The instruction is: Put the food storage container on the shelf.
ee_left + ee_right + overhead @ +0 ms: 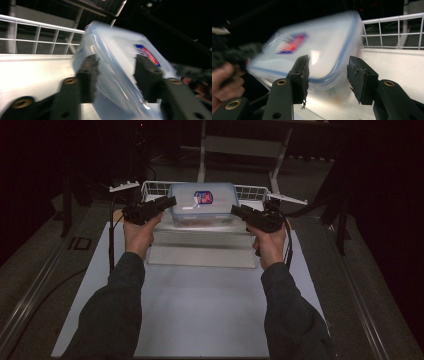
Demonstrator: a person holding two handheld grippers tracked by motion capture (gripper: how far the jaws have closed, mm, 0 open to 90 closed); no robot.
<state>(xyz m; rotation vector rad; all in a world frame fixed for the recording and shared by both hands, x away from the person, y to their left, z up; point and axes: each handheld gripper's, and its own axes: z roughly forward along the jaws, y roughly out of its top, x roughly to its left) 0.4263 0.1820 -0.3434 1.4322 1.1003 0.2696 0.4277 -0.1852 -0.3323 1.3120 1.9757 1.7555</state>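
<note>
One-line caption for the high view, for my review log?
Two hand-held claws, left and right, flank a lidded plastic box in front of a white wire rack.

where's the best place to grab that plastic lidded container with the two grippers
Probably at its two short ends, one gripper per side. The container is wide and lies flat, and the left gripper and right gripper already flank those ends with their jaws apart.

A dark lab-like recording space: a lit white table (pixel 200 310) surrounded by metal frame legs (pixel 202 150) and blackness.
</note>
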